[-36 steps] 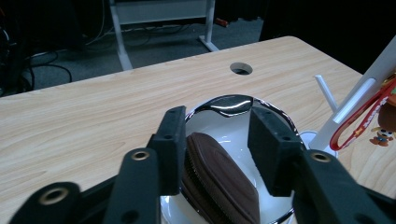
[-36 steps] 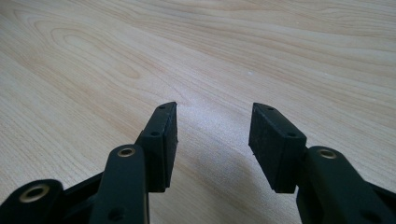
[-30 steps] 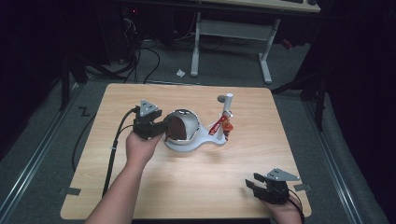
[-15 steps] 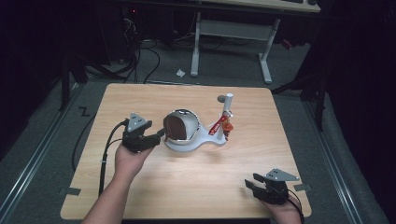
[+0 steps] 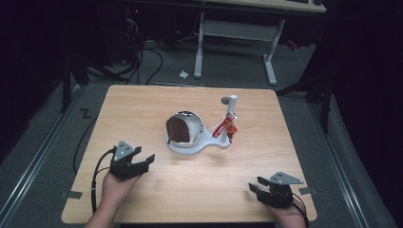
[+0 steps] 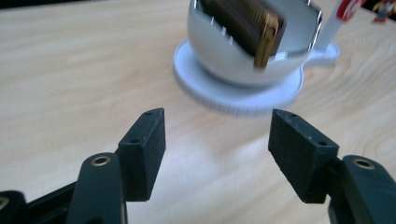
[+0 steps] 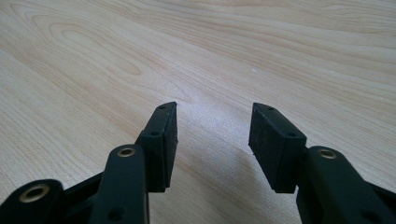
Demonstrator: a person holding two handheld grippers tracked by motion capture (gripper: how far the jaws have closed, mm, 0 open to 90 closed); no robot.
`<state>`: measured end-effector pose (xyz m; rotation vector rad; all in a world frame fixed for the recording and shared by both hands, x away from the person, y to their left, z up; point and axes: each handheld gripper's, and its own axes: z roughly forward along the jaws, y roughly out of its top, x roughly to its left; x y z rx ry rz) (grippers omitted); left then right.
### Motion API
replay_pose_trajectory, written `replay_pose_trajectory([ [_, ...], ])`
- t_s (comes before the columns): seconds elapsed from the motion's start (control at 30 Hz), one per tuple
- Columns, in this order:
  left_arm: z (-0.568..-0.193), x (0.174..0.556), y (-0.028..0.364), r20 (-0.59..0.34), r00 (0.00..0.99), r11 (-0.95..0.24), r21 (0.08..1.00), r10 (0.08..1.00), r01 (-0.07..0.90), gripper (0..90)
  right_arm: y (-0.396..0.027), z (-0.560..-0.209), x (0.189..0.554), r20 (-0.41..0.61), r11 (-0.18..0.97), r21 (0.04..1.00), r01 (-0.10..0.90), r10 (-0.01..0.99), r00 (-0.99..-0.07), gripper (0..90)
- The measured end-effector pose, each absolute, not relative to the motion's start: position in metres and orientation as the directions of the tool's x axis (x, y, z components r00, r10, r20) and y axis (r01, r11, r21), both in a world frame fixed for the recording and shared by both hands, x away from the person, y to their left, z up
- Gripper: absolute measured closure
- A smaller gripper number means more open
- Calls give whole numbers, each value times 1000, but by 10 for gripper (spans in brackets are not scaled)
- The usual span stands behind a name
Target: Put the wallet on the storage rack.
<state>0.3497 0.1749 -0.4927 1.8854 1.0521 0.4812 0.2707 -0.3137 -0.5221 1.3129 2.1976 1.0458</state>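
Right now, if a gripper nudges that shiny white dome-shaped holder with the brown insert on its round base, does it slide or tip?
The shiny white dome-shaped holder probably slides rather than tips: its flat round white base is wider than the dome and lies flush on the smooth wooden table. The glossy shell looks hard and likely slippery for pads. The upright white post beside it seems easier to knock.

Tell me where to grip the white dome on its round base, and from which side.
Probably grip the white dome across its curved shell with the left gripper, coming in from the near left. The red-tagged post stands on the right side of the round base, and the dome's open face with its dark insert tilts leftward.
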Motion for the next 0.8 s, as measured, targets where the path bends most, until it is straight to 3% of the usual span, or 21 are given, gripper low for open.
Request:
replay_pose_trajectory([
  [0.37,-527,306,192,-126,554,-219,829,823,514,371,-309,-522,268,23,310,758,574,866,-500,522],
  [0.53,-529,306,191,-111,578,-266,807,809,528,361,-308,-520,269,24,289,764,577,881,-473,521],
  [0.8,-527,310,194,-143,581,-234,818,801,525,345,-306,-520,269,-3,292,760,580,895,-447,512],
])
